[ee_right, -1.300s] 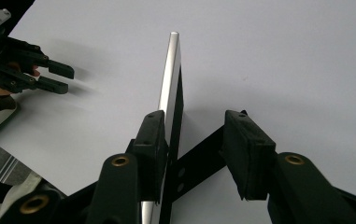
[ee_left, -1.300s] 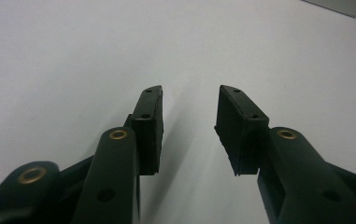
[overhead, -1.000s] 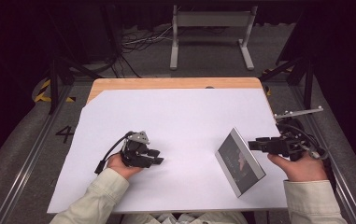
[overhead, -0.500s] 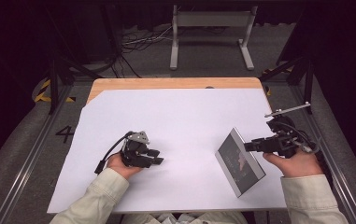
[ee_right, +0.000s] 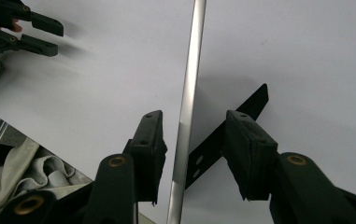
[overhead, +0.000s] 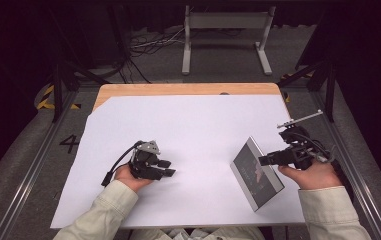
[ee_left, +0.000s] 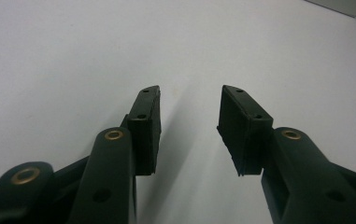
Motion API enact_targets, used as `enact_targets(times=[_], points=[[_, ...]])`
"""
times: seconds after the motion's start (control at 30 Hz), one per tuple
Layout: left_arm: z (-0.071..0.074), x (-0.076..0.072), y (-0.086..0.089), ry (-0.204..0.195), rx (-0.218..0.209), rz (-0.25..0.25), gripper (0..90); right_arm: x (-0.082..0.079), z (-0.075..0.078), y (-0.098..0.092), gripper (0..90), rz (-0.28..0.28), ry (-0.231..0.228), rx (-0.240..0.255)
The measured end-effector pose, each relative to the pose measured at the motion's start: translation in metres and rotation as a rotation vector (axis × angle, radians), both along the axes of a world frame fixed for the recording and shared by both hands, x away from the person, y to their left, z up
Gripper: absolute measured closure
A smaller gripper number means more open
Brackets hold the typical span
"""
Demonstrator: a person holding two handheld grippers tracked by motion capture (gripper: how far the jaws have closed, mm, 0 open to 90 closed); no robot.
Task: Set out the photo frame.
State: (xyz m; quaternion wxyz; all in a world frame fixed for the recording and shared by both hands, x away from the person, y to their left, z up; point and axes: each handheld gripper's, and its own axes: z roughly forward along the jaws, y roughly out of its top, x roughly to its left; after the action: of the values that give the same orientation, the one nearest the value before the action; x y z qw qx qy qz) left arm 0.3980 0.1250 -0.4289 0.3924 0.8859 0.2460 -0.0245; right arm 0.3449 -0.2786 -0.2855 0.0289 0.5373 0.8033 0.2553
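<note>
Right tool (overhead: 263,160) astride upright frame (overhead: 256,172), untouched | left tool (overhead: 170,168) wide, empty | white sheet (overhead: 198,125)

We read the table cover (overhead: 203,130) as matt white paper, smooth, with bare pale wood (overhead: 178,89) along the far edge. The picture frame (overhead: 256,172) has a brushed silver metal rim (ee_right: 188,93), slightly shiny, a glossy glazed face, and a flat matt black stand (ee_right: 231,126) behind. Both the left gripper (ee_left: 188,100) and the right gripper (ee_right: 193,123) look like matt black plastic with ribbed rubbery pads (ee_left: 235,128) and small brass-coloured pivots (ee_left: 114,135). The sleeves (overhead: 113,205) are beige woven cloth, softly creased.
</note>
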Motion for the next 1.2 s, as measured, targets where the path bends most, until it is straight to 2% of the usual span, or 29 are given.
enact_targets(times=[0.3,0.6,0.93,1.2], points=[[0.0,0.0,0.0,0.0,-0.001,0.007,58.8,0.001,-0.009,0.001,57.5,0.006,0.028,-0.015],[0.0,0.0,0.0,-0.002,0.0,0.006,58.4,0.003,-0.016,0.006,58.7,0.014,0.036,-0.041],[0.0,0.0,0.0,-0.004,0.004,0.004,58.2,0.005,-0.023,0.01,65.7,0.03,0.063,-0.056],[-0.001,0.0,-0.001,-0.006,0.007,0.002,58.1,0.006,-0.025,0.014,67.9,0.035,0.062,-0.072]])
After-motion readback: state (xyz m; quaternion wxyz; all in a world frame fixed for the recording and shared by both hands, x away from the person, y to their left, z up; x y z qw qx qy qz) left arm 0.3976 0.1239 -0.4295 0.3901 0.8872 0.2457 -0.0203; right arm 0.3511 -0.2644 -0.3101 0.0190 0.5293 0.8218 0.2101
